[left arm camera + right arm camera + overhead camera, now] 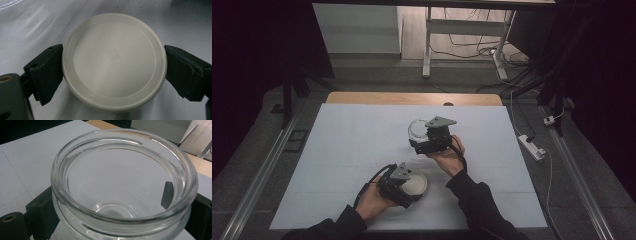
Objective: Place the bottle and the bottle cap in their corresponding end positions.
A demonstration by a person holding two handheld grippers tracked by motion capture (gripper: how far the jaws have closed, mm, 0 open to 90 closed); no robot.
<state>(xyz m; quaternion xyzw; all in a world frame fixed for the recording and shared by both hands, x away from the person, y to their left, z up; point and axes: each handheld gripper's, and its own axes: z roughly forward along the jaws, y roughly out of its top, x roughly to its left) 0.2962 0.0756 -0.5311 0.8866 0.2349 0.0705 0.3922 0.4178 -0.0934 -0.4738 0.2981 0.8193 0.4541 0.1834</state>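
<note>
Smooth round white lid (113, 61) between ribbed black jaws.

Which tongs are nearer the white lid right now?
Left. The left tongs straddle the white lid, one jaw at each side of its rim. The right tongs are farther up the table, around the glass jar.

my right claw (120, 217) grips an open, empty glass jar (125, 182), one jaw on each side of it.
</note>
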